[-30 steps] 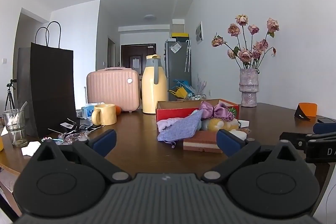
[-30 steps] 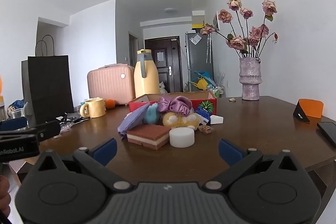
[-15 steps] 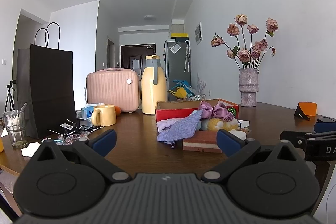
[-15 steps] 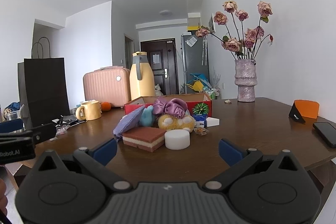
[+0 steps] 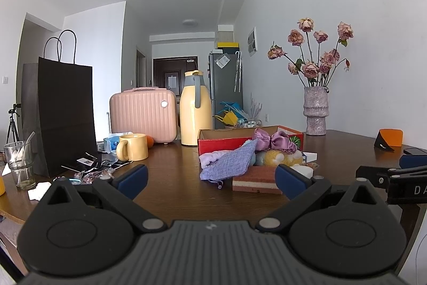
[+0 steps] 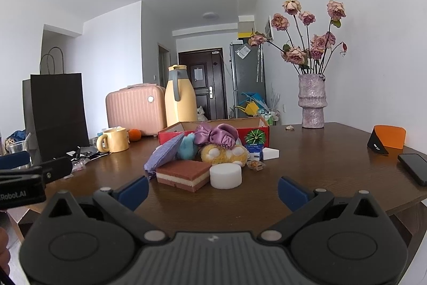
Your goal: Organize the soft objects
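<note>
From the left wrist view, my left gripper (image 5: 210, 179) is spread wide with nothing between its blue pads, held low over the dark brown wooden counter (image 5: 170, 186). The landmark is the red cardboard box (image 5: 226, 143). Against its front lies a lavender woven cloth (image 5: 229, 163), limp, its long axis slanting up toward the box rim. Just right of the cloth sit a fuzzy yellow plush toy (image 5: 280, 158) and, on top, a glossy purple satin scrunchie (image 5: 275, 139). In front of the box rests a flat rectangular sponge in brown, white and pink layers (image 5: 253, 179), its long side running across my view. Compared with half a second ago this view has hardly changed.

From the right wrist view, my right gripper (image 6: 212, 190) is likewise wide apart and empty. Beside the layered sponge stands a short white foam cylinder (image 6: 225, 176), upright. A teal plush piece (image 6: 188, 148) leans at the box front. The pile sits a little lower and nearer than a moment ago; nothing on the counter has moved.
</note>
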{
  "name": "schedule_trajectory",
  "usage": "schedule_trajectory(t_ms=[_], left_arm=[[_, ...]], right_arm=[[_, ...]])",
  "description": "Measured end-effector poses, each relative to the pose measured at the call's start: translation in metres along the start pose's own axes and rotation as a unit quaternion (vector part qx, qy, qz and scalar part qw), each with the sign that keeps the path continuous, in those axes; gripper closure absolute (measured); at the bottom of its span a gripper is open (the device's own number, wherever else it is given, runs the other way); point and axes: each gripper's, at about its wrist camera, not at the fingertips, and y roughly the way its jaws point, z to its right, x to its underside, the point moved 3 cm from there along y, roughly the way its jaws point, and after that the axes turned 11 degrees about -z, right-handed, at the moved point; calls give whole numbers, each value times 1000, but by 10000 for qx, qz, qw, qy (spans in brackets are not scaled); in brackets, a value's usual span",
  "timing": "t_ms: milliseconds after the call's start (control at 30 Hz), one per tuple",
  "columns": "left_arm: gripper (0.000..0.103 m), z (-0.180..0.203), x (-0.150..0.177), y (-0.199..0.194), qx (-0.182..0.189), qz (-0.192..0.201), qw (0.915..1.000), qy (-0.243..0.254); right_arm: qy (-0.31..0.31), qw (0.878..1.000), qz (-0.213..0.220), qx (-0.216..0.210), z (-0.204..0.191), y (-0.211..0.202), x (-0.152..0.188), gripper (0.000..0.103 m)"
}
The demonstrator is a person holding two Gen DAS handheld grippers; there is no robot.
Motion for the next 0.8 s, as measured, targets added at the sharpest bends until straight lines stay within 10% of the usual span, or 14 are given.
schedule_trajectory(t_ms=[800], left_arm=[[0, 0, 0, 0, 0, 15, 10000, 16]], right_arm=[[24, 10000, -36, 5, -1, -1, 2, 0]])
